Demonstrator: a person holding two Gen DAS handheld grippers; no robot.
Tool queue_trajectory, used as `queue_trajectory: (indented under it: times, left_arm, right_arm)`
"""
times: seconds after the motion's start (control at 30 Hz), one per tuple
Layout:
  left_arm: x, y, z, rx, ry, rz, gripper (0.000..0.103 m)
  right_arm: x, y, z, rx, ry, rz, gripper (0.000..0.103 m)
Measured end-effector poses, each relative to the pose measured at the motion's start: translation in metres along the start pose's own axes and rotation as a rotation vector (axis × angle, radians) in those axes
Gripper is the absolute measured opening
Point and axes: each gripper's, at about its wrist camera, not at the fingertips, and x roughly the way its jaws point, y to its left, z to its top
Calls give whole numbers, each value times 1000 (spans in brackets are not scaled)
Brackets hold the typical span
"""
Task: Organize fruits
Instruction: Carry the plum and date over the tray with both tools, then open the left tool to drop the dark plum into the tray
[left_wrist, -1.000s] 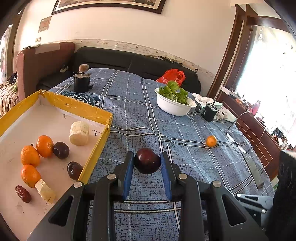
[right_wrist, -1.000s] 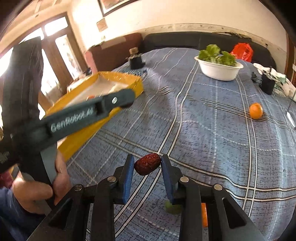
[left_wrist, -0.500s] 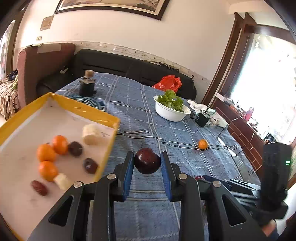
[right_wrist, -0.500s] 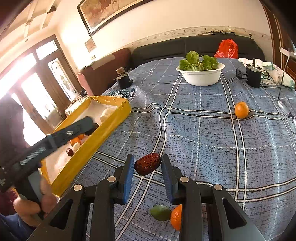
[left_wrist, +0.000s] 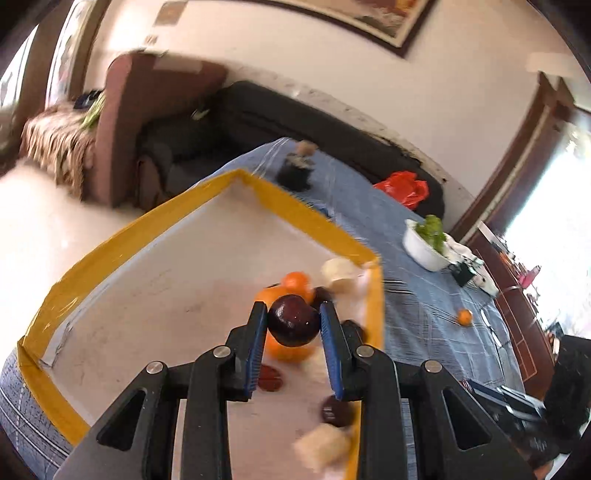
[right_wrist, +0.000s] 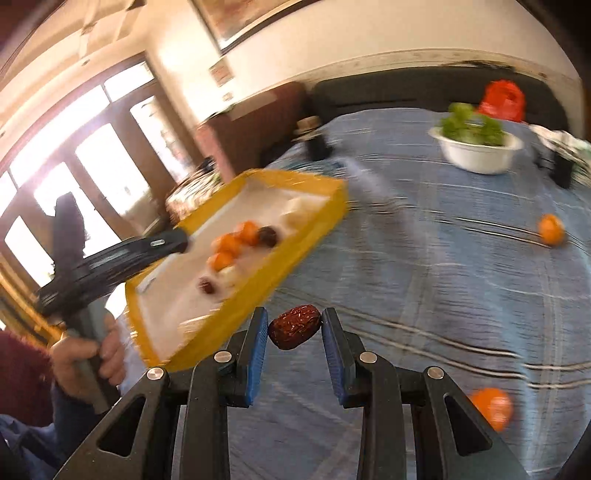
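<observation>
In the left wrist view, the left gripper (left_wrist: 293, 325) has its jaws clamped on a dark plum (left_wrist: 293, 325), held above the yellow-rimmed tray (left_wrist: 110, 240). Below it in the tray lie oranges (left_wrist: 295, 282), pale banana pieces (left_wrist: 341, 271), another plum and a red date (left_wrist: 270, 377). A lone orange (left_wrist: 464, 316) sits on the blue plaid surface (left_wrist: 424, 306).

In the right wrist view, the right gripper (right_wrist: 294, 326) holds a wrinkled red date (right_wrist: 294, 326) between narrow jaws, above the surface just beside the tray's near corner. A hand (right_wrist: 86, 356) grips the left gripper's handle. A white bowl of greens (right_wrist: 476, 153) stands well apart.
</observation>
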Motion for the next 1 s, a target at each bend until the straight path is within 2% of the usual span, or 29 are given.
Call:
queue_trajectory:
  times: [0.13, 0.23, 0.37, 0.5, 0.83, 1.0]
  left_arm:
    - [9, 16, -1, -30, 29, 16, 28]
    - [13, 23, -4, -37, 43, 22, 28]
    - [13, 23, -6, -32, 46, 18, 28]
    - [18, 20, -8, -6, 69, 29, 28]
    - [26, 15, -9, 38, 100, 95, 28]
    - [27, 14, -9, 36, 104, 109, 28]
  right_arm:
    - [29, 40, 9, -69, 39, 35, 34]
    - [57, 66, 15, -118, 73, 22, 34]
    - [92, 80, 19, -155, 121, -10, 34]
    - [114, 87, 16, -191, 131, -40, 34]
    - [123, 99, 5, -305, 88, -148, 35]
    - [121, 102, 1, -333, 77, -167, 35]
